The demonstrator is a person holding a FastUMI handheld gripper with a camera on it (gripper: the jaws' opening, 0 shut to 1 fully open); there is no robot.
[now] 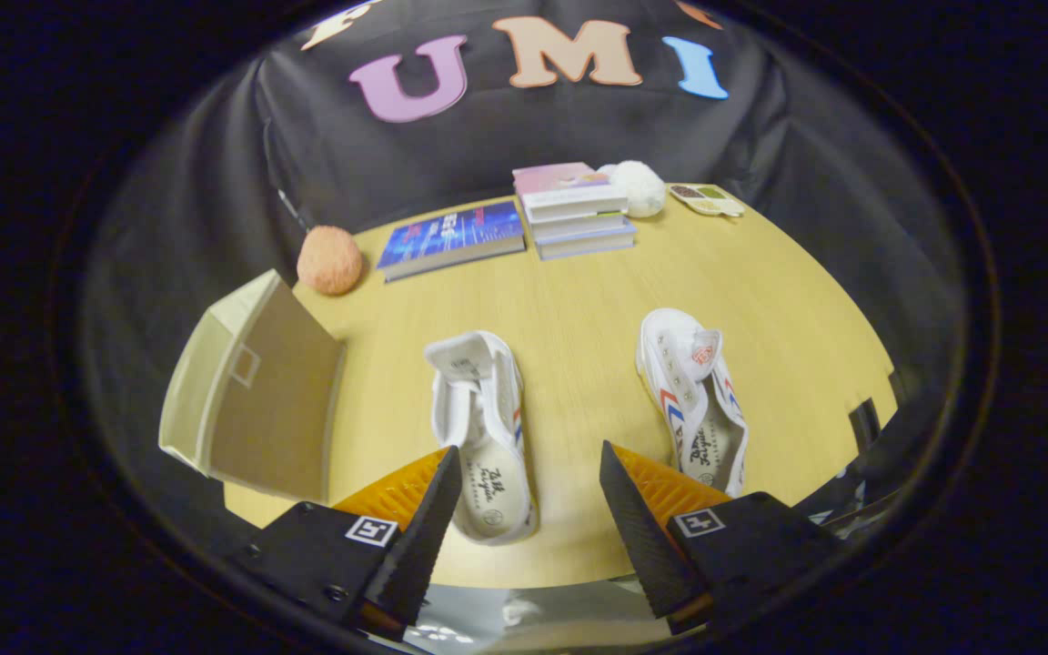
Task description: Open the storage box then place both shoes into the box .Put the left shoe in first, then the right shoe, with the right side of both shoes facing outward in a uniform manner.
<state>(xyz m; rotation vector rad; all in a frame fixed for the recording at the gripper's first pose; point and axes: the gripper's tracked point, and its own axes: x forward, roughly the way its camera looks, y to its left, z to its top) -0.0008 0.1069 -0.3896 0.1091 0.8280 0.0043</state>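
Two white canvas shoes with red and blue stripes lie on the wooden table (579, 300), heels toward me. One shoe (485, 428) lies just ahead of my fingers, its heel between them and close to the left finger. The other shoe (695, 400) lies beyond the right finger. A beige storage box (256, 391) stands at the table's left edge, beside the left finger, with its lid shut. My gripper (531, 464) hovers above the table's near edge, open, with nothing held.
At the back of the table sit an orange fuzzy ball (330, 260), a blue book (451, 238), a stack of books (574, 211), a white fluffy ball (640, 187) and a small tray (706, 199).
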